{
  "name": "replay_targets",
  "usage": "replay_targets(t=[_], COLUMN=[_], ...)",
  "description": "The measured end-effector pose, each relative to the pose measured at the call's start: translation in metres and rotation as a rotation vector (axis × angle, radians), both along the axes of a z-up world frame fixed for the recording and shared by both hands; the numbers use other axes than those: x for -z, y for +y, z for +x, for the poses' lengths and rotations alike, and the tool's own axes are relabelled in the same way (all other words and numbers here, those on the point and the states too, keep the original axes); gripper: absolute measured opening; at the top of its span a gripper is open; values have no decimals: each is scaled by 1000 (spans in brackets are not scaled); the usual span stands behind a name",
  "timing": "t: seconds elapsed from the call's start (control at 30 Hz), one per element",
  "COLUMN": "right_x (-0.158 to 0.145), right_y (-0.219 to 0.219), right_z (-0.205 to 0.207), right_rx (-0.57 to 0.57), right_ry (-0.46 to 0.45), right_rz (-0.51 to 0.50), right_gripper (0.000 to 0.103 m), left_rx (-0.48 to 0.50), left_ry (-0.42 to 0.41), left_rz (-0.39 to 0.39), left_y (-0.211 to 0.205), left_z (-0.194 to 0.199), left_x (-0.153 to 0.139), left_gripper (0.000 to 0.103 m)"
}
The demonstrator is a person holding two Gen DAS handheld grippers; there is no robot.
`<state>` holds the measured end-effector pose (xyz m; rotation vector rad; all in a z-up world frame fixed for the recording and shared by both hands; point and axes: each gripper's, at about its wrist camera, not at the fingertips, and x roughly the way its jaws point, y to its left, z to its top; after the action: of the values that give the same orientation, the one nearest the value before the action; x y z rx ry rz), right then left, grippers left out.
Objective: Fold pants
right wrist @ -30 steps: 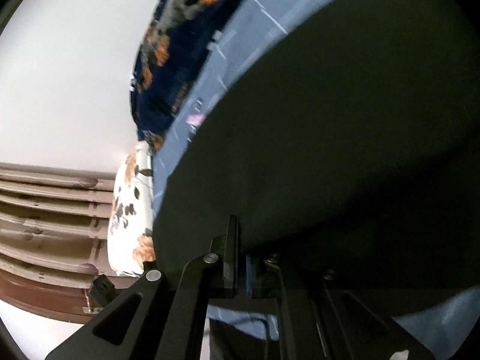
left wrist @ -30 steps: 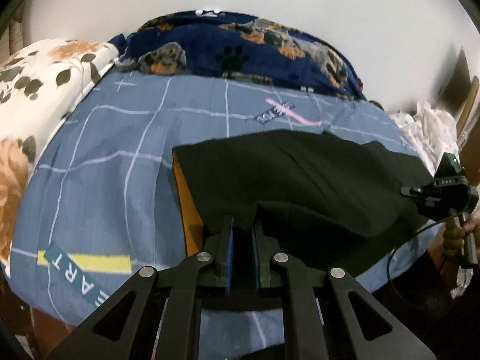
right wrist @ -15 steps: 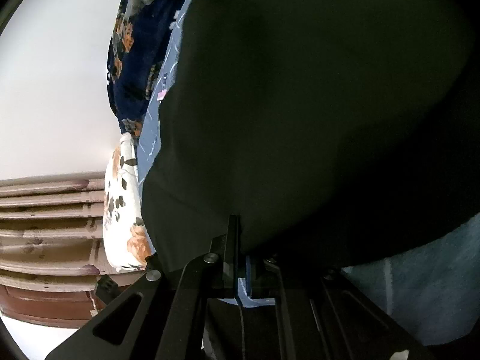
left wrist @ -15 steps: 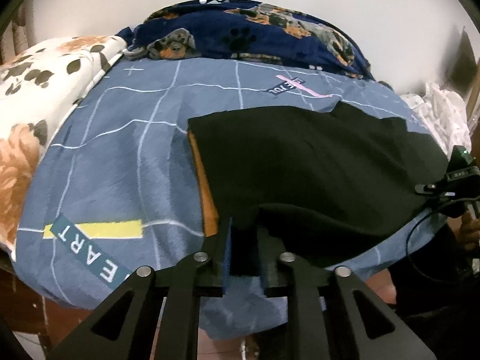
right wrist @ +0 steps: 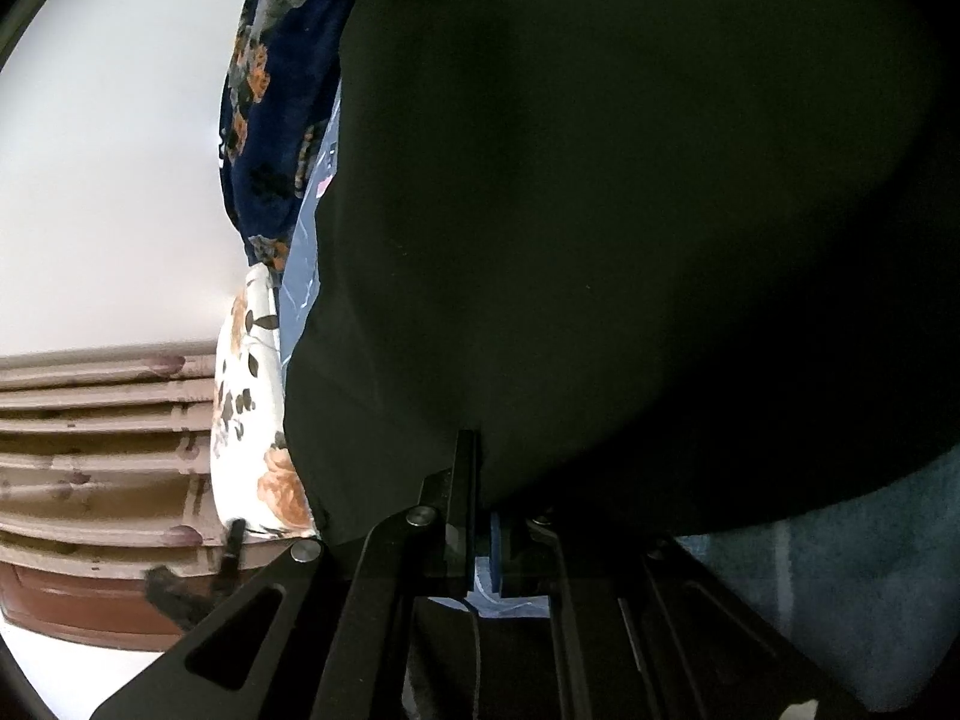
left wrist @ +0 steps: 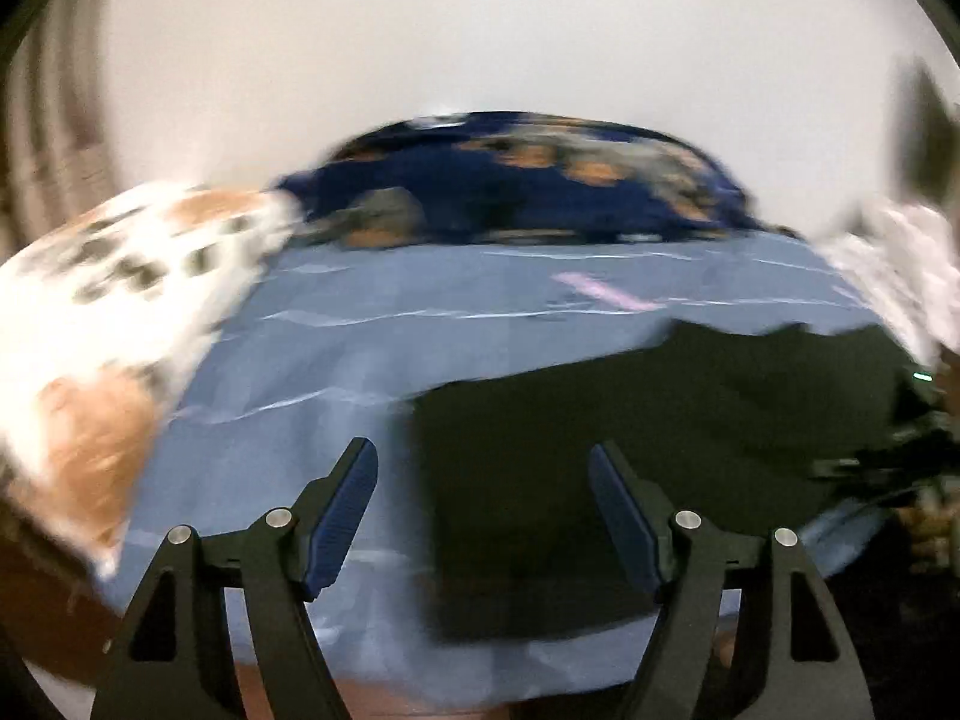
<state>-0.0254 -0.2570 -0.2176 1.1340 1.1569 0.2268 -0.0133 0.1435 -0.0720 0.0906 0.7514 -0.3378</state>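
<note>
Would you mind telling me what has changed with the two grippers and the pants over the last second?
The left gripper has let go: its fingers were clamped on the near edge of the black pants and now stand wide apart above the cloth, and its blurred view shows it moving. The pants lie on the blue bedsheet. The right gripper stays shut on the pants, which still fill its view.

Pants (left wrist: 630,450) on bedsheet (left wrist: 360,348), blanket (left wrist: 528,180) behind, pillow (left wrist: 108,300) left
</note>
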Motion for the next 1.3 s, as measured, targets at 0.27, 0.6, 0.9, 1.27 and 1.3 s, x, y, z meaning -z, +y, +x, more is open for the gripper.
replay_targets(t=[0.27,0.6,0.9,1.27,1.3], right_x=[-8,-13,-25,-25,-24], right_y=[5,0,-93,-310,-325], right_z=[1,5,5,-19,-22], right_rx=[-53,-101,70,523,549], right_ry=[-43,-67,-99,-132,-132], right_rz=[-100,-97,-102,-140,-142], right_gripper=[2,9,22,23,16], left_rx=[272,282,283,285,286], left_ry=[284,191,182,178,179], left_rz=[-10,-3,15,18,18], left_y=[-108,-117,-119,-118,-118], left_z=[22,10,8,8,8], left_x=[79,98,103,103,103], left_gripper=[49,49,49,52,52])
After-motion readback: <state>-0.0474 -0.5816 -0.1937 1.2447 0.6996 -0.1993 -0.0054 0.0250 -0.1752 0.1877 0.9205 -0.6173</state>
